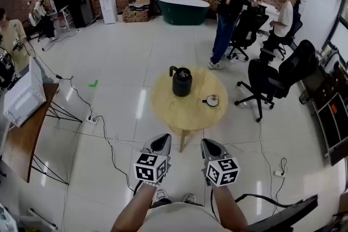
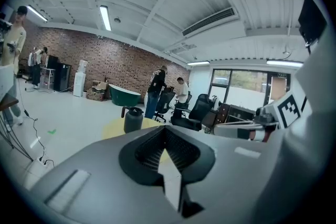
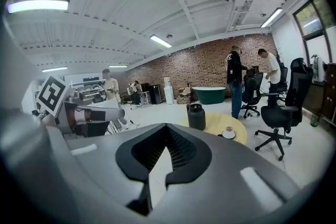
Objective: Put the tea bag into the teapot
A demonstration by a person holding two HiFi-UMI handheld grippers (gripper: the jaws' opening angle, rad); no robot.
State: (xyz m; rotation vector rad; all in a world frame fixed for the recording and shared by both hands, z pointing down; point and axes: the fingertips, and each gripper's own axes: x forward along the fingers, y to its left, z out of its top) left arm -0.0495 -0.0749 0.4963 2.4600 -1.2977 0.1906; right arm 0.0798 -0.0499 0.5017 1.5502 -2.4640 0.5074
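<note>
Table (image 1: 166, 105) bears teapot (image 1: 181, 82); left gripper (image 1: 161, 141), right gripper (image 1: 209, 145) pinched empty, short of it. Tea bag unspotted: mis-grab risk.

All three views toward distant teapot (image 1: 181, 83)

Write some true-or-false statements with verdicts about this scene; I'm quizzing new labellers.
1. The teapot stands on the table. True.
2. The left gripper holds a tea bag. False: its jaws are together on nothing.
3. The right gripper touches the teapot. False: it is held short of the table.
4. In the head view, a small dish sits to the right of the teapot. True.
</note>
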